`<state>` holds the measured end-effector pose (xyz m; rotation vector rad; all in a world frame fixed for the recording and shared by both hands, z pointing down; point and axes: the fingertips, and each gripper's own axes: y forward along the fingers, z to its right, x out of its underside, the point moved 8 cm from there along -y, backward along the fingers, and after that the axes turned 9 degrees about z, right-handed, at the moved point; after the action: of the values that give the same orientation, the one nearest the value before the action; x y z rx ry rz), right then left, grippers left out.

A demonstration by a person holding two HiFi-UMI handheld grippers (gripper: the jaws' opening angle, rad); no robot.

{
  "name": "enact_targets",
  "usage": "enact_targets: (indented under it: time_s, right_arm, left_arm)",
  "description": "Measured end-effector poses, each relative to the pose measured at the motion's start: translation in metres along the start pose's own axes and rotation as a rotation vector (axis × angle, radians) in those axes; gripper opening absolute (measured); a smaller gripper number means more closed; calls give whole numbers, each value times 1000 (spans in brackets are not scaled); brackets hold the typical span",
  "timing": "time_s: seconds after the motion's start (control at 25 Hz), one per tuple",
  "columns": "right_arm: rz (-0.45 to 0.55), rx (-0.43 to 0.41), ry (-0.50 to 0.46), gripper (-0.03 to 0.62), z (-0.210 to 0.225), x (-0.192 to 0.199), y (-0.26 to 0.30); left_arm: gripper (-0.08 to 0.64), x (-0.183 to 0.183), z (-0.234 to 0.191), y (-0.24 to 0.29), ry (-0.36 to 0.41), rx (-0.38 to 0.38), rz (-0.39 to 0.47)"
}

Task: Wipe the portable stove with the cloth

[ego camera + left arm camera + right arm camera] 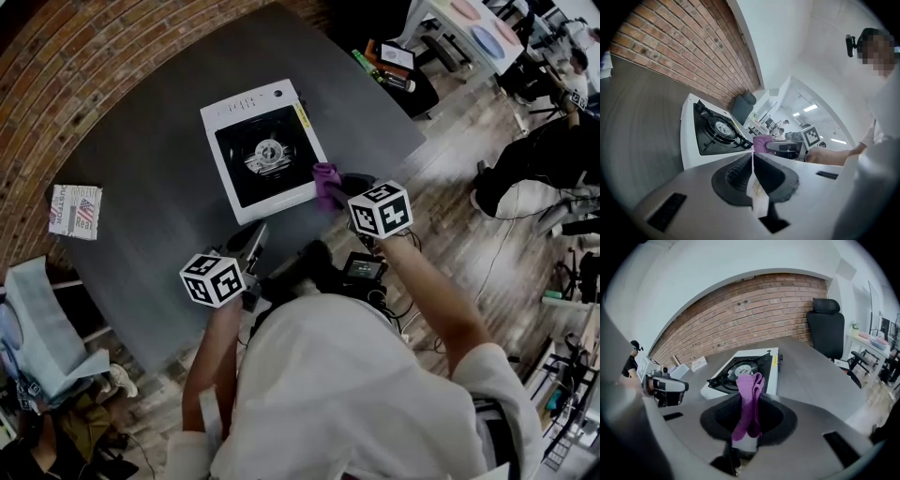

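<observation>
– How did the cloth (750, 390) look to handle?

– Soft and light, I'd judge. It was a small purple thing, folded limp, and the right gripper (342, 186) had it pinched between its jaws with the free end standing out past the tips. That free end is what should meet the metal, so the hold looked about right.

– And where was it?

– At the near right corner of the portable stove (281, 187). I couldn't tell whether it was touching or just short of it.

– The stove itself?

– Rigid, smooth white casing, probably slick under a cloth. The raised burner (268, 153) in the black middle could snag the fabric, so I'd have worked around it.

– Would it slide when wiped?

– It might – it seemed light enough for that. The left gripper (753, 157) was pressed together with nothing between its jaws, held near the stove's front edge, and it was free to steady the casing.

– Room to move?

– The stove sat close to the table's (159, 187) right edge, so strokes toward that side had little margin. To the left lay bare tabletop, with only a booklet (75, 211) at the left edge, well apart.
</observation>
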<state>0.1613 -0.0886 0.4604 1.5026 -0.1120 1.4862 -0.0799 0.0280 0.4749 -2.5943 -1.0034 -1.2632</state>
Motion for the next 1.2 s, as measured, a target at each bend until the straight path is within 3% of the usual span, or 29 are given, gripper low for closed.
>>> enact_targets:
  time_s: [0.24, 0.72, 0.96, 1.2]
  right_arm:
    - [70, -98, -65, 94, -40, 0, 5]
    - [73, -367, -252, 94, -154, 31, 52]
    - [52, -418, -323, 94, -182, 43, 69]
    - [12, -377, -461, 94, -185, 55, 88]
  left_arm:
    - [20, -1, -6, -18, 6, 0, -7]
    - [20, 2, -32, -73, -8, -67, 2]
    - [20, 10, -36, -96, -13, -99, 13]
    - [20, 17, -36, -105, -17, -127, 2]
